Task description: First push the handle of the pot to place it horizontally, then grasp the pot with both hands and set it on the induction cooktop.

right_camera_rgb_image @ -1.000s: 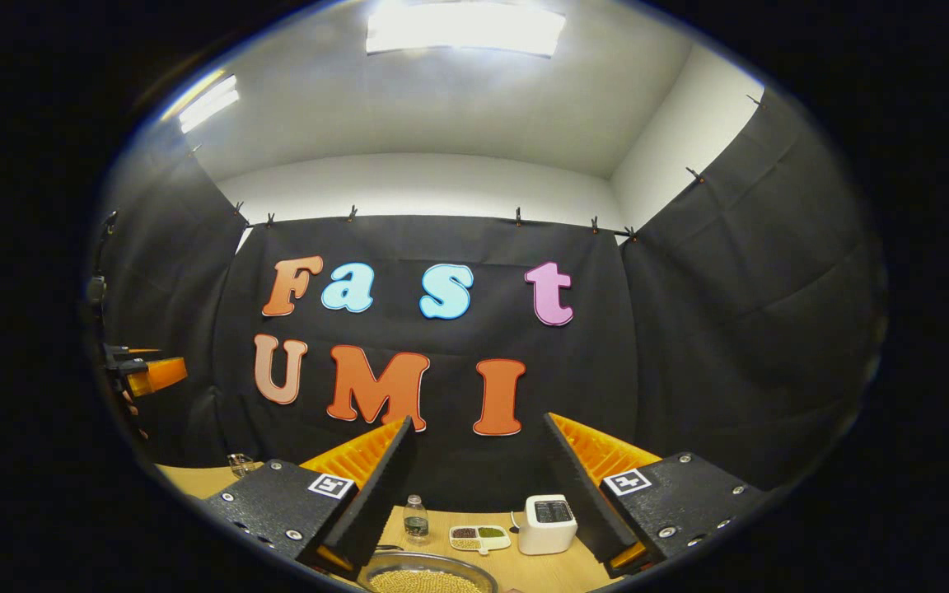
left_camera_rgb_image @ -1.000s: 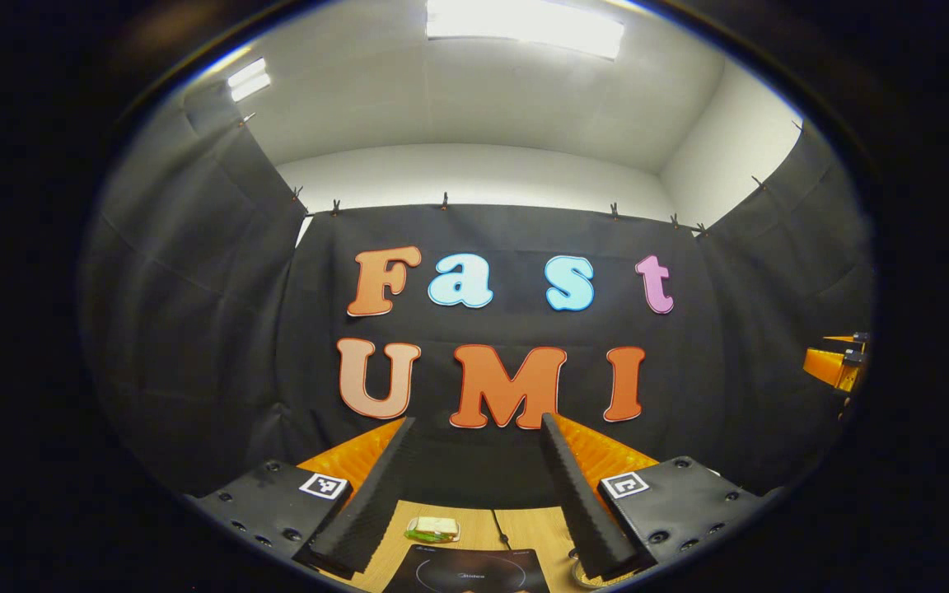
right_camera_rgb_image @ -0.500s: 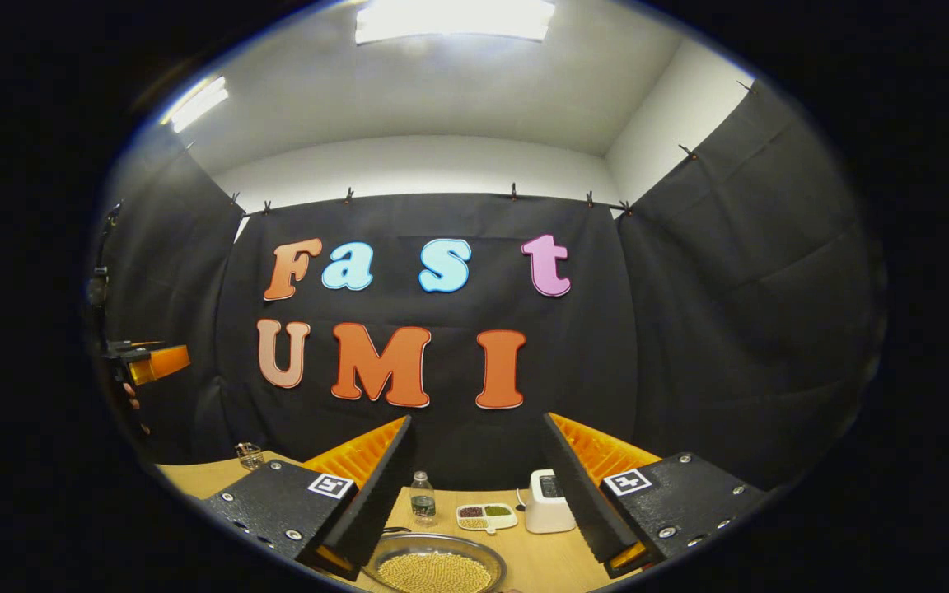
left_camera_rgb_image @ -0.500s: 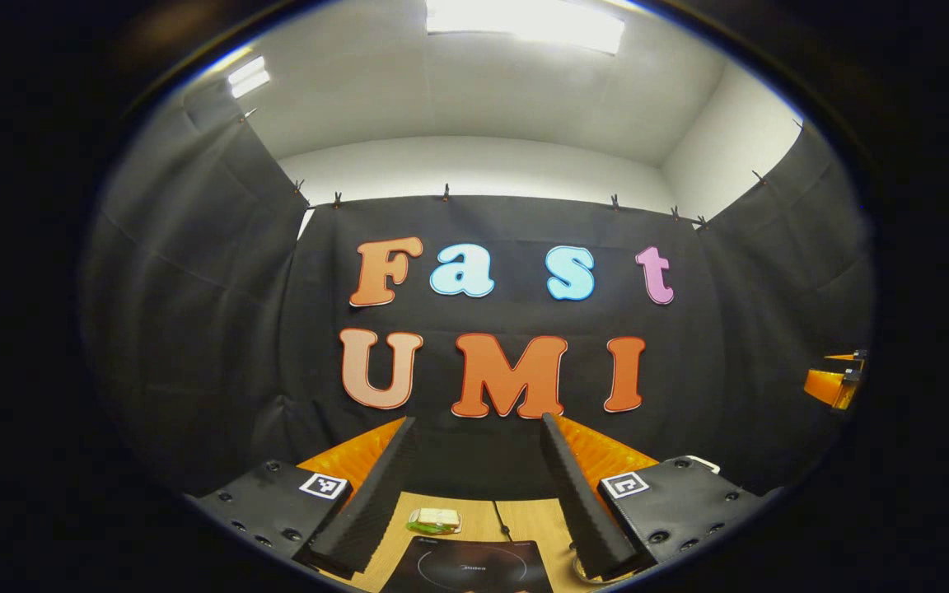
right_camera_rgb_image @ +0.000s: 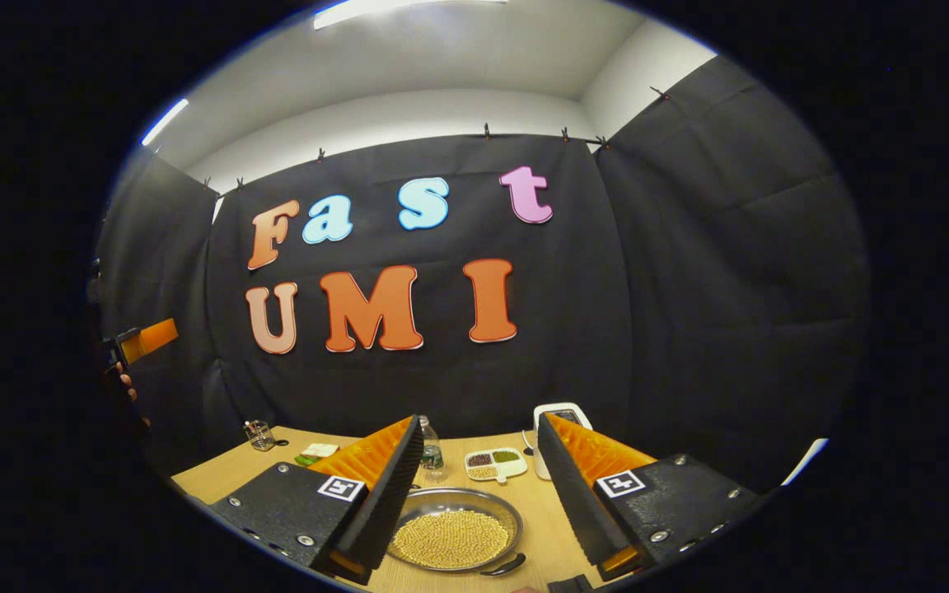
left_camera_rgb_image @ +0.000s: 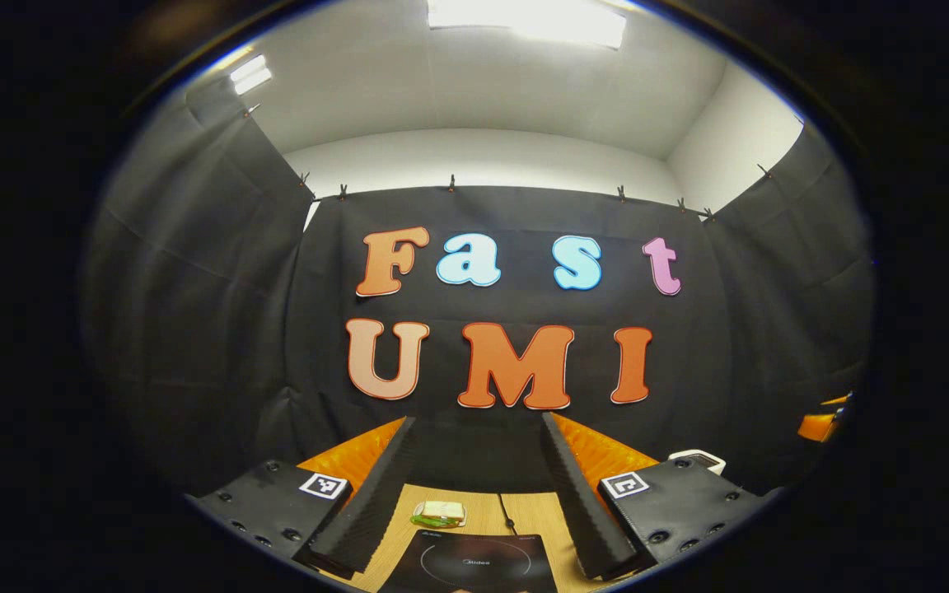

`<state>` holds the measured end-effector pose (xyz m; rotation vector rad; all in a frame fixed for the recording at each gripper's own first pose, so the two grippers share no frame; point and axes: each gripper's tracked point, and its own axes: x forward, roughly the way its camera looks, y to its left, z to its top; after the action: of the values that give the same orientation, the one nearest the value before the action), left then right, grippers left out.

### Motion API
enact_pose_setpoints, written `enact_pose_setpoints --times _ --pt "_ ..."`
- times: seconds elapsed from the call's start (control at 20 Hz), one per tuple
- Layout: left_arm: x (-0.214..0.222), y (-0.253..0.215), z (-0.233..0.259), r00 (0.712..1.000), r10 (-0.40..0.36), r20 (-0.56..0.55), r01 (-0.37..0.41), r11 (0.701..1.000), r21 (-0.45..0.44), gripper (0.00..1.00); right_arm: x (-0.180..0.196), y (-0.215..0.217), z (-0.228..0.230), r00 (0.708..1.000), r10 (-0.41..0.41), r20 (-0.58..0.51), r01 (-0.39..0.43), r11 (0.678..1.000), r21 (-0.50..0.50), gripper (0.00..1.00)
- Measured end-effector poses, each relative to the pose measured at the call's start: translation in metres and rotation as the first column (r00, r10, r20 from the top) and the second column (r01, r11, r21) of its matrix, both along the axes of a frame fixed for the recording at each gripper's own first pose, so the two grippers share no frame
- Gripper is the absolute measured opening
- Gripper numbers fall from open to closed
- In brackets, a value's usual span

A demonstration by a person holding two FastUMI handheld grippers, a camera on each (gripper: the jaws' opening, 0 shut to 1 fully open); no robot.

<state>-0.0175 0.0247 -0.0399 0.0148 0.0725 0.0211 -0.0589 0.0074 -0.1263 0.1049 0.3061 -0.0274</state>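
A shallow metal pot full of small yellow beans sits on the wooden table in the right gripper view. Its dark handle sticks out at its near right. My right gripper hovers open above and in front of the pot, touching nothing. In the left gripper view the black induction cooktop lies low between the fingers of my left gripper, which is open and empty. The left gripper, held by a hand, also appears at the far left of the right gripper view.
Behind the pot stand a small bottle, a divided dish of beans and a white device. A glass jar is at the back left. A small white and green packet and a cable lie behind the cooktop.
The right gripper has tipped down toward the table, so the pot and the items behind it show far more fully. The left gripper has tipped down slightly, baring more of the cooktop.
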Motion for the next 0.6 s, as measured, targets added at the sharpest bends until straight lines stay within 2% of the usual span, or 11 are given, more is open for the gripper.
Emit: enact_pose_setpoints --times 0.25,0.6 --pt "0.005 0.0 -0.012 1.0 0.01 -0.022 -0.01 1.0 0.016 0.96 -0.007 0.018 -0.052 0.99 0.045 -0.131 -0.037 0.997 0.064 0.74" --pt "0.011 0.003 -0.029 0.998 0.017 -0.065 -0.016 1.0 0.027 0.96 -0.022 0.046 -0.115 0.945 0.149 -0.291 -0.099 0.979 0.181 0.58"
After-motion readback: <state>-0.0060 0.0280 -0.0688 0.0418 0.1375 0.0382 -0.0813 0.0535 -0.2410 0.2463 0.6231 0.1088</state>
